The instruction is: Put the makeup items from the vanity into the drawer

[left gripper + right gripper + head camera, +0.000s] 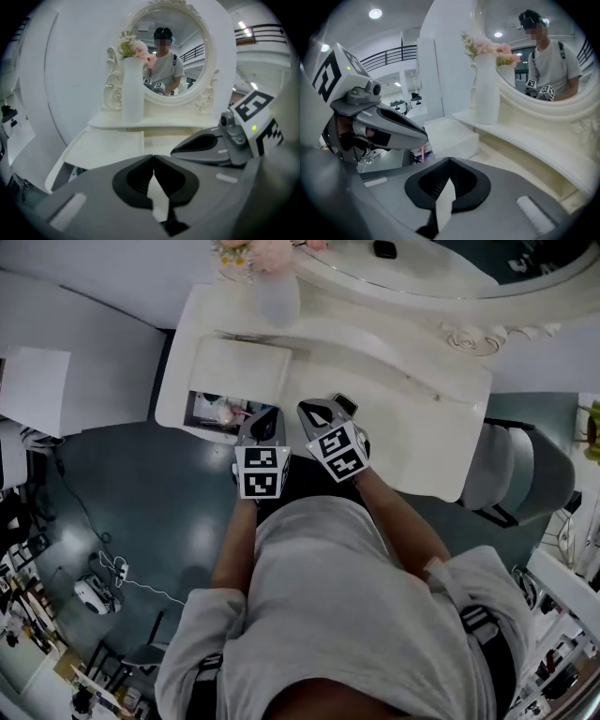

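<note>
In front of the white vanity (pixel 412 418), the head view shows the left gripper (pixel 267 420) and the right gripper (pixel 319 413) side by side and almost touching. Both point toward the vanity's front edge. At the vanity's left end the drawer (pixel 208 430) stands pulled out. Small makeup items (pixel 225 412), one of them pinkish, lie inside it. A white vase (pixel 277 298) of pale flowers stands at the back of the vanity, left of the oval mirror (pixel 422 268). A grey chair (pixel 520 470) sits off the vanity's right end.

In the left gripper view, this gripper's two jaws meet tip to tip, fully closed, with nothing between them. Beyond them lies the vanity's left section, with the vase upright behind it. The right gripper shows close by on the right, over the vanity's front. The mirror reflects the person and both marker cubes.

In the right gripper view, the jaws are likewise pressed together and hold nothing. The left gripper shows to the left, above the vanity's open drawer, where a pink item can be seen. The vase stands further back on the vanity's shelf.
</note>
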Tool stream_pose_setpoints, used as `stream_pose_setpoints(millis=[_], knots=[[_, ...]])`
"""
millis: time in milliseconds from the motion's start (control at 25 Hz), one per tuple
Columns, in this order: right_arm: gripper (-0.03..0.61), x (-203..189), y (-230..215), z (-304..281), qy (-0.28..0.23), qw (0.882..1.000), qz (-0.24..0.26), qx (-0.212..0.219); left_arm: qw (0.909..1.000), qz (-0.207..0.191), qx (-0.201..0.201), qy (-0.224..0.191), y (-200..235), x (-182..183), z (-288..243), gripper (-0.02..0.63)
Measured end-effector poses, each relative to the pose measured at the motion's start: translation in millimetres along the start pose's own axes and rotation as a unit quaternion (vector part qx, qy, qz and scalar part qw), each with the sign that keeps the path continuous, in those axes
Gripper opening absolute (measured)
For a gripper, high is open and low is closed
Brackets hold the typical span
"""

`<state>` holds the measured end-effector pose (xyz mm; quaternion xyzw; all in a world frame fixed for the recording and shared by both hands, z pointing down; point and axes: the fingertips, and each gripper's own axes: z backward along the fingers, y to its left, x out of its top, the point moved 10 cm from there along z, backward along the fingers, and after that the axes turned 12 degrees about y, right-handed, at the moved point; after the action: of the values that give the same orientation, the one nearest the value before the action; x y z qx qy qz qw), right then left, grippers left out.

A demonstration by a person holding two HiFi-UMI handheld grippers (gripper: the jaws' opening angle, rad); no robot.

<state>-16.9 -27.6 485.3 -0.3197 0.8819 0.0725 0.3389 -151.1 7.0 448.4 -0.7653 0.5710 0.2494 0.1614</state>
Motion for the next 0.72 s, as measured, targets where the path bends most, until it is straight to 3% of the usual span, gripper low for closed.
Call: stream_pose_setpoints(millis=[320,520,720], knots=[[-0.002,-55.3,-45.5,49.0,-0.008,0.994,-0.093,-0.061,0.9929,-0.096,-0.055,0.044,-65.2,30.9,-35.7,0.003],[0.0,-92.1,-64.1,74.0,-0.008,0.986,-0.144,-0.089,0.9864,-0.119,-0.08,0.081,-100.2,34.7,-60.4,0.003],[0.0,-125.5,-78.4,88.8,-0.005,0.978,-0.183,-0.102,0.9808,-0.135,-0.079,0.116,-123.4,33.9,-78.2,0.003]])
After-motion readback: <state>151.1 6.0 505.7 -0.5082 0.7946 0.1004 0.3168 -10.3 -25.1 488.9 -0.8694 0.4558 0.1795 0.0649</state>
